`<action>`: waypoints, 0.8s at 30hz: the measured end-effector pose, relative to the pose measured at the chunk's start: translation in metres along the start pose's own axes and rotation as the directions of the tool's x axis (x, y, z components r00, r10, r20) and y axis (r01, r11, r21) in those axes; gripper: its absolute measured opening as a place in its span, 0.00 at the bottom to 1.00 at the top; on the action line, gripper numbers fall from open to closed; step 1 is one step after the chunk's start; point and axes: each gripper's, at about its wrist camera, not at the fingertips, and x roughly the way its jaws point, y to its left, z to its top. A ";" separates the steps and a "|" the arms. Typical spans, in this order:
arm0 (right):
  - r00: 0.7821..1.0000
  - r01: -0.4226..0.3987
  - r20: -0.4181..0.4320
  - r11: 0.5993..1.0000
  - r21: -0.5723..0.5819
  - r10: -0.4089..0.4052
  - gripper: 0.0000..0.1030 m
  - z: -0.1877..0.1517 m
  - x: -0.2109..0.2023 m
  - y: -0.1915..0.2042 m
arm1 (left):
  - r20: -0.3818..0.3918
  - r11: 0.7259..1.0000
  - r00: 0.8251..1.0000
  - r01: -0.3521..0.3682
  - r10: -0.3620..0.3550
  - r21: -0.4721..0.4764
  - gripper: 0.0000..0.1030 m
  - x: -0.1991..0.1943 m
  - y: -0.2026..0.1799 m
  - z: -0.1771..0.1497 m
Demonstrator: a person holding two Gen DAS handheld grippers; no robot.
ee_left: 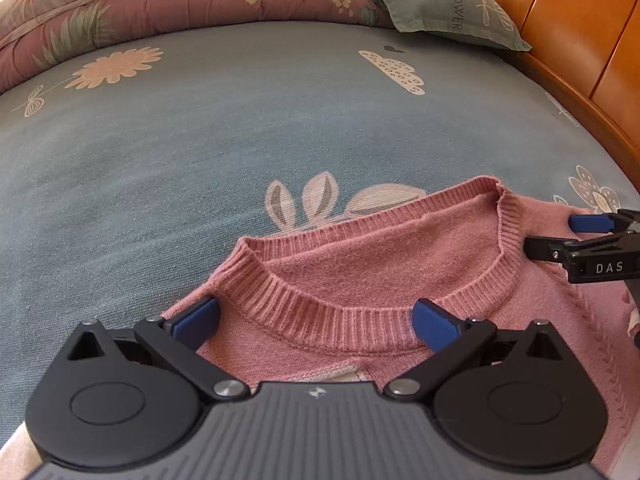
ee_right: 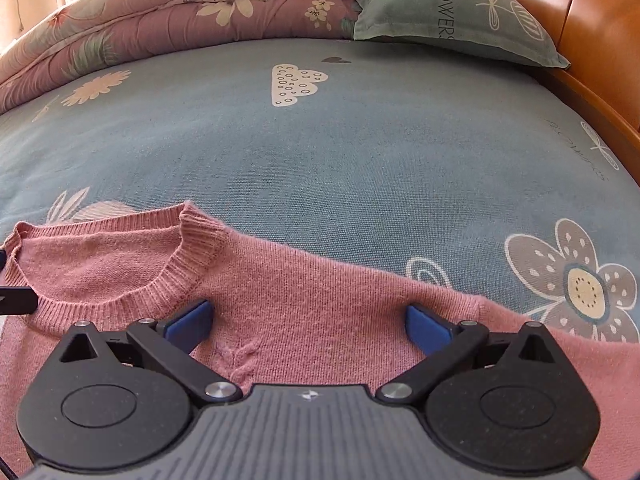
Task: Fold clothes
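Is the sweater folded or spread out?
Spread, where visible: the sweater lies flat on the bed, neckline open, shoulder extended; its lower part is out of view.

One sweater (ee_left: 360, 280) (pink), one pillow (ee_left: 440, 4)

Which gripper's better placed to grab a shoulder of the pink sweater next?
Right, probably. The right gripper sits open over the pink sweater shoulder, knit between its jaws. The left gripper is open too, but straddles the ribbed collar.

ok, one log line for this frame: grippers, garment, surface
left gripper: open, at collar | right gripper: open, over shoulder | pink sweater: flat, unfolded | bed sheet: under sweater
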 end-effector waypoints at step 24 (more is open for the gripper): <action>0.992 -0.103 0.055 0.984 -0.144 0.112 1.00 -0.100 -0.100 0.030 | -0.018 0.985 0.990 -0.140 0.143 0.102 0.99 -0.107 -0.053 -0.146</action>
